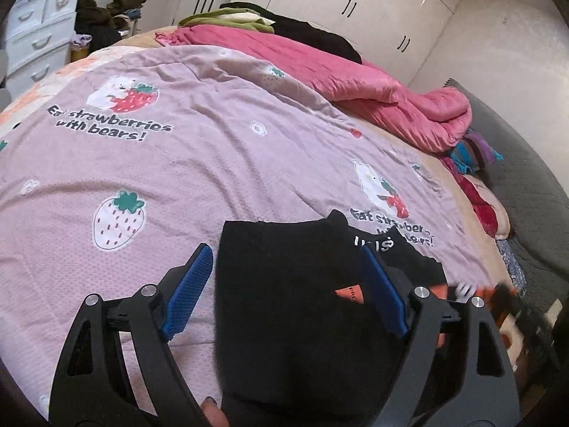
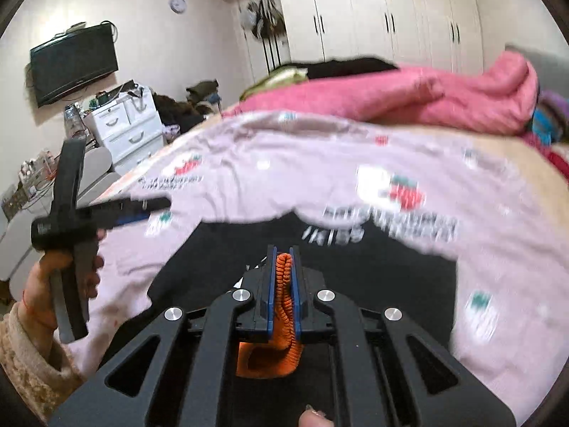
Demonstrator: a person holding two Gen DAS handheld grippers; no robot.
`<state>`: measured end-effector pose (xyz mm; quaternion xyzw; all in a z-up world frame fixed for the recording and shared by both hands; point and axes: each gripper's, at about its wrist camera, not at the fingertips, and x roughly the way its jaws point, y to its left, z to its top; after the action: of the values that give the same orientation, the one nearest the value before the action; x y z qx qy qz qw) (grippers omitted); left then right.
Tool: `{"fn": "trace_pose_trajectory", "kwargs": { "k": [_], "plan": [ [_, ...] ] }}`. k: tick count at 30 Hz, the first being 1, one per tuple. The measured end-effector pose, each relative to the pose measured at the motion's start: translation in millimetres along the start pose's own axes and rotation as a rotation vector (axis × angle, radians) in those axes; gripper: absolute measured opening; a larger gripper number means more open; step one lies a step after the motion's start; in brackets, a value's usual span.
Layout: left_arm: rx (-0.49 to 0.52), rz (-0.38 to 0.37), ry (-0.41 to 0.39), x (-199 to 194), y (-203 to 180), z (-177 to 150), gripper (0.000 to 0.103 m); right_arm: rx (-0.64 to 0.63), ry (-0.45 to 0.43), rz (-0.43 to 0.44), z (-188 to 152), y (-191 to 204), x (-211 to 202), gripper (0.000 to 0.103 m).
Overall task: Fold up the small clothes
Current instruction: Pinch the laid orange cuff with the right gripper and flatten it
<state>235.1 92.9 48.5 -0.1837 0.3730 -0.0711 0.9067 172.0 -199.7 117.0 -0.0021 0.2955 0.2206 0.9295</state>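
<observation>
the black garment [image 1: 284, 302] is spread on the strawberry-print bedspread [image 1: 177, 163], its orange ribbed cuff [image 2: 284, 284] is pinched in the closed right gripper [image 2: 283, 270], the left gripper [image 1: 284, 284] is held open above, so the cuff should be carried across evenly.

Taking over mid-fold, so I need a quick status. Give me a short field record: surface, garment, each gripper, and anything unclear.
surface: pink strawberry-print bedspread on the bed
garment: black garment with white lettering, lying on the bedspread
left gripper: open, jaws either side of the black garment, pads not pressing it
right gripper: shut on orange ribbed cuff
background: rolled pink quilt at the far side of the bed
unclear: how the garment is folded; right wrist view is blurred
</observation>
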Motion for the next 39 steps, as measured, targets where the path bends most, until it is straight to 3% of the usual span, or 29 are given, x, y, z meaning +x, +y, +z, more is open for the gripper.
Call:
{"fn": "trace_pose_trajectory", "kwargs": {
  "k": [5, 11, 14, 39],
  "plan": [
    [0.012, 0.007, 0.017, 9.1, -1.5, -3.8, 0.076, -0.004, -0.035, -0.065, -5.1, -28.0, 3.2, 0.006],
    [0.063, 0.023, 0.075, 29.1, -12.2, -19.5, 0.076, 0.07, 0.023, -0.127, -28.7, -65.1, 22.1, 0.006],
    [0.105, 0.025, 0.101, 38.0, -21.8, -29.0, 0.071, 0.098, 0.044, -0.141, -36.1, -74.6, 28.7, 0.006],
    [0.237, 0.039, 0.194, 59.8, -50.5, -58.6, 0.068, 0.157, 0.126, -0.172, -52.0, -82.0, 42.5, 0.008]
  ]
}}
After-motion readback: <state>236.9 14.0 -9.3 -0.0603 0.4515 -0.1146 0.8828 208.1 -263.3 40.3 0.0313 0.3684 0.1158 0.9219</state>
